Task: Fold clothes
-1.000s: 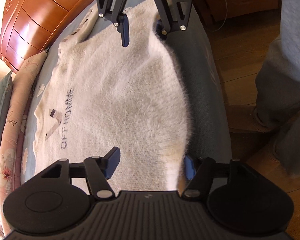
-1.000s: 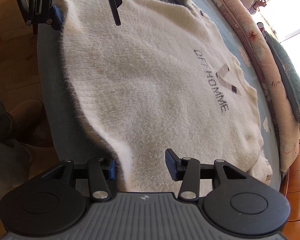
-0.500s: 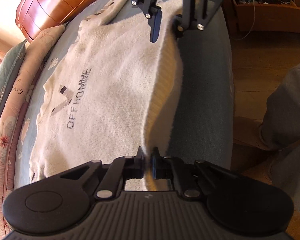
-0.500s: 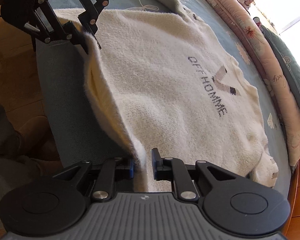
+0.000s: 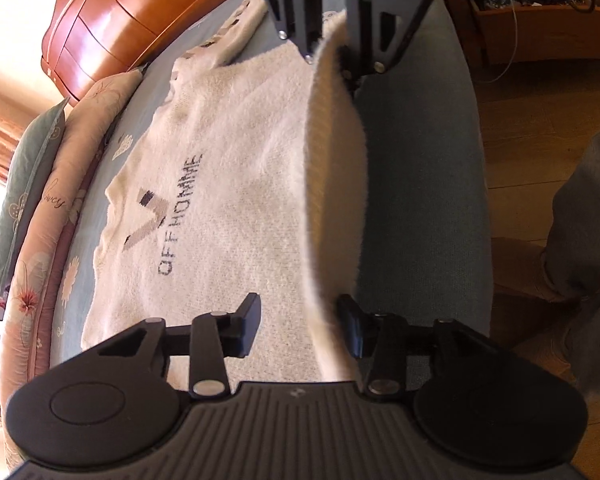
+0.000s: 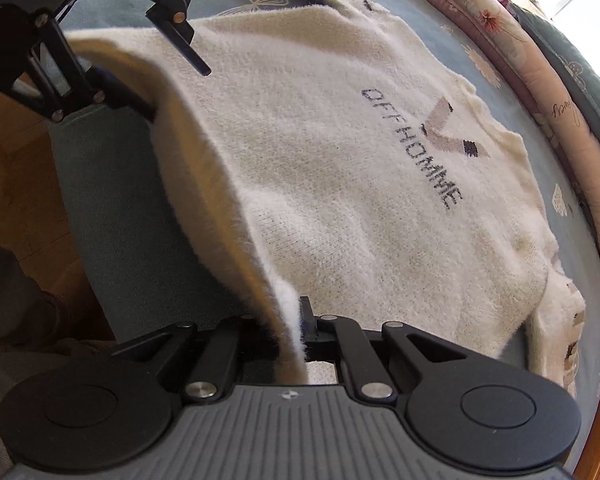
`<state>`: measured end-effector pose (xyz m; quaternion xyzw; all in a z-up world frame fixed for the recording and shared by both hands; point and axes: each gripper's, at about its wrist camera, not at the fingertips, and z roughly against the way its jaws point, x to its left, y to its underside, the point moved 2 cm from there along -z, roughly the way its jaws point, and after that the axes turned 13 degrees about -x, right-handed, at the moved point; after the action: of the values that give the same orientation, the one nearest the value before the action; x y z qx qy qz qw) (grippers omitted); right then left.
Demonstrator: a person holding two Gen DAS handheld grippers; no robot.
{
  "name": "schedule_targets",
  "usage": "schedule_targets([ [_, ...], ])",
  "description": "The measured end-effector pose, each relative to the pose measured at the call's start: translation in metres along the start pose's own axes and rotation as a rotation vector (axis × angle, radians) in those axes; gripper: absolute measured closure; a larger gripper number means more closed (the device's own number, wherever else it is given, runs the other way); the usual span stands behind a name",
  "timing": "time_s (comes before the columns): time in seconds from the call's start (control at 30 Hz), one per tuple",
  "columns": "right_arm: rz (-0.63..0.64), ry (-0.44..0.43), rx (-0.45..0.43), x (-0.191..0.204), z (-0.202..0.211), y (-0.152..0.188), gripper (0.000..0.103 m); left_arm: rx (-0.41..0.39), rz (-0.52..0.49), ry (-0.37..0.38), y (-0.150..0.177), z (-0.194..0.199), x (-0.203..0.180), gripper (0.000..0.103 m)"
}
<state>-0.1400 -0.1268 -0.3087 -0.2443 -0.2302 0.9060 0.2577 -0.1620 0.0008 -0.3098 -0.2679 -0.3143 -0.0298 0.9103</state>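
Cream sweater lifted by its hem on the bed

Left wrist view: the left gripper [image 5: 298, 318] has its jaws spread wide around the raised hem of the sweater [image 5: 228, 184], which lies on the bed [image 5: 420, 208]. Right wrist view: the right gripper [image 6: 290, 330] jaws are pinched closed on the hem, beside the "OFFHOMME" lettering [image 6: 412, 148].

Wooden dresser [image 5: 112, 20], floral pillows [image 5: 40, 216]
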Motion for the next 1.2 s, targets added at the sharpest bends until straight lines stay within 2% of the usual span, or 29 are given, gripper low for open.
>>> schedule_targets([
  [0.1, -0.013, 0.012, -0.006, -0.006, 0.001, -0.004, 0.094, 0.032, -0.067, 0.006, 0.005, -0.009, -0.011, 0.054],
  [0.13, -0.015, 0.017, -0.008, -0.008, 0.002, -0.005, 0.094, 0.048, -0.082, 0.007, 0.007, -0.013, -0.013, 0.063],
  [0.17, -0.017, 0.022, -0.010, -0.010, 0.002, -0.006, 0.093, 0.074, -0.055, 0.012, 0.010, -0.016, -0.010, 0.072],
  [0.2, -0.012, 0.021, -0.009, -0.010, 0.001, -0.006, 0.091, 0.095, -0.003, 0.020, 0.011, -0.018, -0.004, 0.087],
  [0.27, 0.018, 0.008, 0.001, -0.007, -0.001, -0.002, 0.074, 0.113, 0.088, 0.031, 0.010, -0.017, 0.008, 0.094],
  [0.3, 0.033, 0.002, 0.006, -0.005, -0.003, 0.000, 0.071, 0.111, 0.098, 0.023, 0.008, -0.015, 0.010, 0.097],
  [0.4, 0.077, -0.017, 0.021, -0.001, -0.007, 0.005, 0.074, 0.128, 0.127, 0.054, 0.007, -0.013, 0.015, 0.098],
  [0.43, 0.092, -0.024, 0.026, 0.001, -0.008, 0.007, 0.091, 0.136, 0.135, 0.075, 0.007, -0.012, 0.016, 0.098],
  [0.47, 0.107, -0.030, 0.031, 0.002, -0.009, 0.009, 0.093, 0.144, 0.143, 0.097, 0.006, -0.012, 0.018, 0.098],
  [0.7, 0.134, -0.129, 0.052, -0.003, 0.004, 0.006, 0.095, 0.130, 0.249, 0.289, 0.005, -0.002, 0.053, 0.099],
  [0.8, 0.149, -0.198, 0.090, 0.007, 0.010, 0.013, 0.096, 0.119, 0.134, 0.350, 0.005, 0.005, 0.040, 0.099],
  [0.87, 0.159, -0.236, 0.127, 0.017, 0.008, 0.021, 0.097, 0.155, 0.127, 0.398, 0.010, 0.000, 0.025, 0.099],
  [1.0, 0.125, -0.225, 0.153, 0.019, 0.005, 0.027, 0.093, 0.132, 0.123, 0.424, 0.008, 0.007, 0.011, 0.096],
  [1.07, 0.065, -0.227, 0.141, 0.007, 0.012, 0.026, 0.083, 0.136, 0.194, 0.437, 0.009, 0.012, 0.025, 0.092],
  [1.2, -0.051, -0.224, 0.085, -0.019, 0.028, 0.018, 0.074, 0.122, 0.339, 0.459, 0.009, 0.024, 0.062, 0.088],
])
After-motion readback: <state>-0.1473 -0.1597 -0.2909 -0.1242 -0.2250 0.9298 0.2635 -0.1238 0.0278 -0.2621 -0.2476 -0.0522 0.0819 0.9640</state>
